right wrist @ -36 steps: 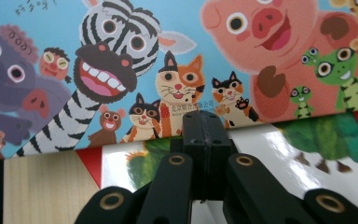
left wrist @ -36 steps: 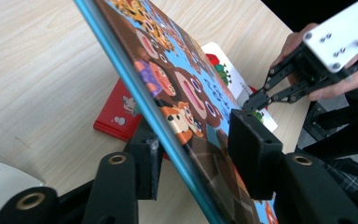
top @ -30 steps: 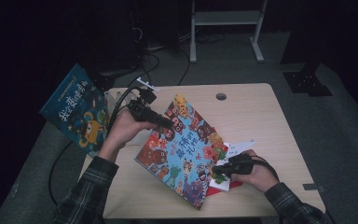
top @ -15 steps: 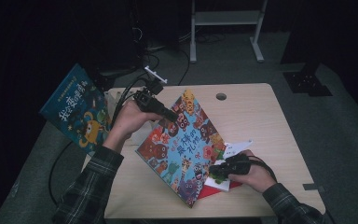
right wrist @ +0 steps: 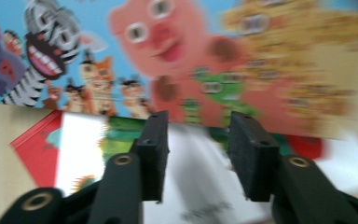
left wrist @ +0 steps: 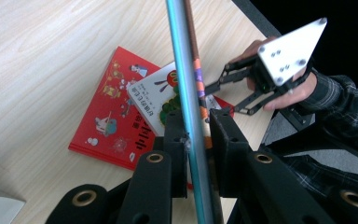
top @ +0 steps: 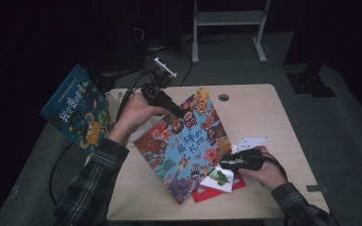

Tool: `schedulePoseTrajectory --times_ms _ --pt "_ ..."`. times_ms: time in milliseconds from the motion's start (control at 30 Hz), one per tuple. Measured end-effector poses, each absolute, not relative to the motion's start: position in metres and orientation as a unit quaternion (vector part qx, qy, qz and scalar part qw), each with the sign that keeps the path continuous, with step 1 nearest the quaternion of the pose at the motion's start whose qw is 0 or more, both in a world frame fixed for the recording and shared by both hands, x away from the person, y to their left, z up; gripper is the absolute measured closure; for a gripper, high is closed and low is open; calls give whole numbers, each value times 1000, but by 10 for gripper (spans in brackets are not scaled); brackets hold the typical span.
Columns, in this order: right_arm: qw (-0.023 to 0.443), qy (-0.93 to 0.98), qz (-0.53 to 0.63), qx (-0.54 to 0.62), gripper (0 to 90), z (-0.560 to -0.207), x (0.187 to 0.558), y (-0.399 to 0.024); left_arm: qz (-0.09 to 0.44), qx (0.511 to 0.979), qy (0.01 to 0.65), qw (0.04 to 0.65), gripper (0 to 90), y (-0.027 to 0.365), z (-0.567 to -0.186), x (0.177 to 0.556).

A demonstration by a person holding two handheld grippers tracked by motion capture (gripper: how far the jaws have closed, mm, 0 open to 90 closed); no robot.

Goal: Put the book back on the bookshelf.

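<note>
Red book [top: 214,192] and white book [top: 220,177] — perhaps touching — under raised animal book [top: 183,141].

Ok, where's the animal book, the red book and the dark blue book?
animal book [top: 184,141], high view, middle of its cover.
red book [left wrist: 105,119], left gripper view, bare part of its cover.
dark blue book [top: 75,110], high view, middle of its cover.

The tilted picture book [top: 184,143] over the table's middle bears large Chinese title characters, too blurred to read surely; likewise the blue book [top: 75,110] past the left edge.
</note>
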State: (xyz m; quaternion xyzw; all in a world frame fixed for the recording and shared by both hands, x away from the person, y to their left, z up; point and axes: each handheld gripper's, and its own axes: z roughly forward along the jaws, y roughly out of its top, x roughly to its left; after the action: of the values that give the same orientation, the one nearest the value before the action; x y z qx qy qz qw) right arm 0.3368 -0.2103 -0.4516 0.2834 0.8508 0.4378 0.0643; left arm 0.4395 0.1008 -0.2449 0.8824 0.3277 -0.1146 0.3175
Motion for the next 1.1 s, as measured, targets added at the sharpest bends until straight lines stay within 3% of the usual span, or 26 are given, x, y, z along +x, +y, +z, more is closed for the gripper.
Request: schedulePoseTrajectory --times_ms 233,400,1100 --pt "107 820 451 334 464 -449 346 -246 -109 887 322 313 807 97 -236 439" --pt "138 815 436 356 387 -456 353 -257 -76 895 320 302 810 95 -228 435" --pt "239 784 351 453 268 -483 383 -275 -42 909 293 293 813 90 -218 423"
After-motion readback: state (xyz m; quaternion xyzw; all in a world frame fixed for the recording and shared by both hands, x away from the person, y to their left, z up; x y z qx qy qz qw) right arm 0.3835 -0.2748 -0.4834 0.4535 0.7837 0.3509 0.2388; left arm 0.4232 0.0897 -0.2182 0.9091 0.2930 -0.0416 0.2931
